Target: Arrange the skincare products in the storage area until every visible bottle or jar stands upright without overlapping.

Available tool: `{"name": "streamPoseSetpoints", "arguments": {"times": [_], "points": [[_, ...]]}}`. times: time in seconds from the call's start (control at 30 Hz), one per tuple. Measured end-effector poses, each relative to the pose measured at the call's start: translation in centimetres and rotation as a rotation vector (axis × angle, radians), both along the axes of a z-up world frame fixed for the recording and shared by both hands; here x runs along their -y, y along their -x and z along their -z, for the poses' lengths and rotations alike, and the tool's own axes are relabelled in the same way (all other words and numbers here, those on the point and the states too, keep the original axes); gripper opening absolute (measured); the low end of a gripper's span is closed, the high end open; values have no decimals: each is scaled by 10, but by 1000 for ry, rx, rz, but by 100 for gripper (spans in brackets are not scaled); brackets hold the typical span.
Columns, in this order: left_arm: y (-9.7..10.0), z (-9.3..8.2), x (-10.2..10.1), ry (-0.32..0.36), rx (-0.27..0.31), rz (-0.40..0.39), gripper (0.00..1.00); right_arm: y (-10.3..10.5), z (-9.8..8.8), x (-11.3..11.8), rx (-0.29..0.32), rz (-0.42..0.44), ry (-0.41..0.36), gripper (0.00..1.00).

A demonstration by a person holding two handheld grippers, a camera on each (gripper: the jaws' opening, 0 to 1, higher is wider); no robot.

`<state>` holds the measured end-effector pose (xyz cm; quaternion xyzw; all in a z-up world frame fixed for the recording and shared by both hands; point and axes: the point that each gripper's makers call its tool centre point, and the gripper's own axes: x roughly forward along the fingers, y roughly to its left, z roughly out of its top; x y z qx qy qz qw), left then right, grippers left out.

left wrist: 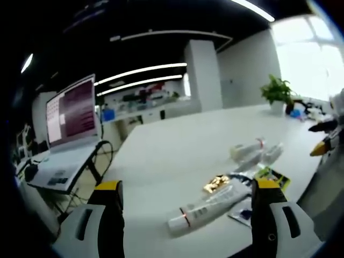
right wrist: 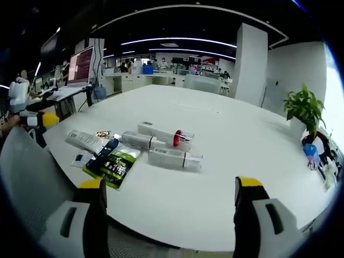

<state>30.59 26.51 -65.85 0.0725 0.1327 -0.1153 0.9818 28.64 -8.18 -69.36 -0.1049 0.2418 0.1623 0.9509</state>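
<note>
Several skincare tubes lie flat on the white table (right wrist: 226, 177). In the right gripper view a white tube with a red cap (right wrist: 164, 134), a second white tube (right wrist: 138, 141) and a third (right wrist: 174, 159) lie side by side. Left of them are a green packet (right wrist: 114, 164), a dark blue tube (right wrist: 110, 146) and a long white tube (right wrist: 85, 141). In the left gripper view the long white tube (left wrist: 207, 208) lies between the jaws, with a gold foil piece (left wrist: 215, 184) behind it. My left gripper (left wrist: 188, 185) and right gripper (right wrist: 170, 183) are open and hold nothing.
An open laptop (left wrist: 72, 115) stands on a stand left of the table. A potted plant (right wrist: 305, 107) and small blue items (right wrist: 312, 151) sit at the far right end. A grey chair back (right wrist: 27, 172) is near the table edge. A small sachet (right wrist: 80, 158) lies by the packet.
</note>
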Motion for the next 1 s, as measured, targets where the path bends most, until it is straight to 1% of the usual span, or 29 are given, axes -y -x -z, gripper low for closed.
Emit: {"name": "streamPoseSetpoints", "arguments": {"times": [0.23,0.33,0.37,0.43,0.5,0.57,0.67,0.93,1.0], "points": [[0,0,-1,6,0,-7,97,-1,-4,-3,-9,-26,17,99],[0,1,-2,0,-6,-7,97,-2,-5,-11,-14,-62,-12,99],[-1,2,-3,3,-10,-11,97,-3,-4,-12,-27,-63,-7,99],[-1,2,-4,11,-11,-16,97,-4,-4,-12,-31,-73,10,99],[-1,2,-4,15,-10,-18,97,-6,-7,-15,-29,-89,9,99],[-1,2,-4,10,-13,-15,97,-9,-11,-21,-16,-122,6,99],[0,3,-2,13,-14,-11,97,-15,-8,-26,-39,-155,35,99],[0,5,-3,4,-26,-13,97,-30,-13,-33,-38,-197,49,99],[0,6,-3,0,-29,-13,97,-34,-13,-33,-38,-209,65,99]]}}
